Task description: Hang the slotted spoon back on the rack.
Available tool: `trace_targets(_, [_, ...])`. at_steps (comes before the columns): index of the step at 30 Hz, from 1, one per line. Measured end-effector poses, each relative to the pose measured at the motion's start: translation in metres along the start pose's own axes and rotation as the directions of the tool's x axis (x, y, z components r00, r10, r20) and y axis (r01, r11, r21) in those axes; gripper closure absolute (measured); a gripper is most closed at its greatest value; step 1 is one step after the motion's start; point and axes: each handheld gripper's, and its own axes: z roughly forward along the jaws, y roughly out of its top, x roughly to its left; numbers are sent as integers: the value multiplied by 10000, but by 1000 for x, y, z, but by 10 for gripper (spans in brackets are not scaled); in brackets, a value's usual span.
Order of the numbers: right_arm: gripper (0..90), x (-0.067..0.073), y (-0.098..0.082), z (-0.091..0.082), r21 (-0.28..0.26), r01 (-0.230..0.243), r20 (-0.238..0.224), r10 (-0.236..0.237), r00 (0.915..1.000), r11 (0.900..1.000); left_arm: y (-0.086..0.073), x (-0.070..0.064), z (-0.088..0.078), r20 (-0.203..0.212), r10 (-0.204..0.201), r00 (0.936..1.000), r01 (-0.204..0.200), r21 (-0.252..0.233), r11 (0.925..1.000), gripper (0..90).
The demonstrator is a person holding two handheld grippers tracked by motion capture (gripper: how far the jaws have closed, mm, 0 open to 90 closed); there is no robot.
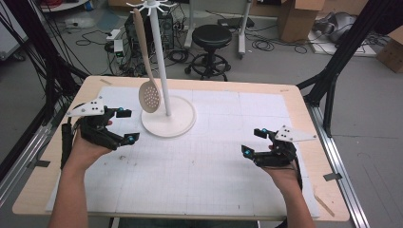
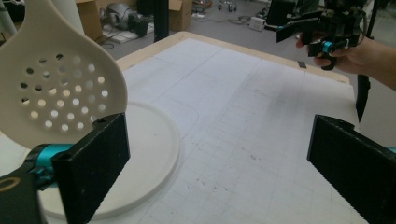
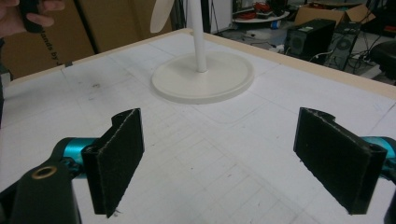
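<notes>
1. The slotted spoon (image 1: 148, 71) hangs from a hook at the top of the white stand (image 1: 164, 57), its perforated bowl dangling just above the stand's round base (image 1: 183, 124). Judging by that, the hanging step looks done.

2. The left gripper (image 1: 124, 125) sits just left of the spoon's bowl, with its jaws spread wide and nothing between them. In the left gripper view the spoon bowl (image 2: 56, 84) hangs beside and behind the left-hand jaw, not between the pads, so it reads as let go.

3. The right gripper (image 1: 254, 141) rests low over the white gridded mat (image 1: 214, 171) on the right side of the table, well apart from the stand; its jaws are also spread with only bare mat between them (see the right gripper view, where the stand's base (image 3: 203, 77) lies ahead).

4. What is left, as far as I can judge: drawing the left gripper clear of the spoon without knocking it. The other hooks at the stand's top look empty, and no other utensil lies on the table.

5. Containers: there are none on the table (the stand serves as the holder, bearing the one spoon).
</notes>
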Motion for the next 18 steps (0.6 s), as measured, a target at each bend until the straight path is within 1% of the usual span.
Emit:
trace_targets(1, [155, -1, -1, 0, -7, 31, 32, -31, 10000, 10000, -3, 1, 1, 27, -34, 10000, 34, -78, 10000, 55])
trace_targets(2, [155, -1, -1, 0, 1, -4, 17, 4, 10000, 10000, -4, 2, 2, 38, -47, 10000, 48, -14, 10000, 55])
trace_targets(3, [155, -1, -2, 1, 30, 16, 32, -16, 10000, 10000, -5, 2, 3, -26, -27, 10000, 28, 152, 9999, 55])
trace_targets(4, [155, -2, -3, 1, 66, -19, 31, 19, 10000, 10000, -5, 2, 3, -175, -16, 9998, 19, 210, 9998, 45])
trace_targets(5, [155, -2, -4, 0, 117, -65, 43, 64, 10000, 9999, -6, 2, 3, -204, -5, 9998, 9, 176, 9998, 16])
trace_targets(6, [155, -3, -4, 0, 107, -45, 54, 45, 10000, 9999, -8, 1, 4, -118, -56, 9999, 57, 96, 9999, 16])
trace_targets(7, [155, -4, -5, 0, 118, -96, 86, 95, 9999, 9999, -9, 1, 5, -117, -8, 9999, 9, 143, 9999, 16])
trace_targets(8, [155, -5, -5, -1, 78, -74, 94, 73, 9999, 9999, -11, 1, 6, -106, -19, 9999, 21, 196, 9998, 16])
trace_targets(9, [155, -5, -5, -2, 73, -152, 90, 151, 9998, 9999, -13, 1, 7, -71, -79, 9999, 80, 226, 9997, 16])
trace_targets(11, [155, -5, -5, -2, 24, -76, 87, 76, 9999, 10000, -15, 0, 9, -158, -73, 9998, 78, 341, 9994, 16])
trace_targets(13, [155, -5, -5, -1, 70, -60, 81, 59, 9999, 10000, -17, 0, 10, -85, -74, 9999, 77, 329, 9994, 16])
trace_targets(18, [155, -4, -4, 1, 104, -23, 65, 23, 10000, 9999, -20, 0, 13, -105, -26, 9999, 30, 322, 9995, 16])
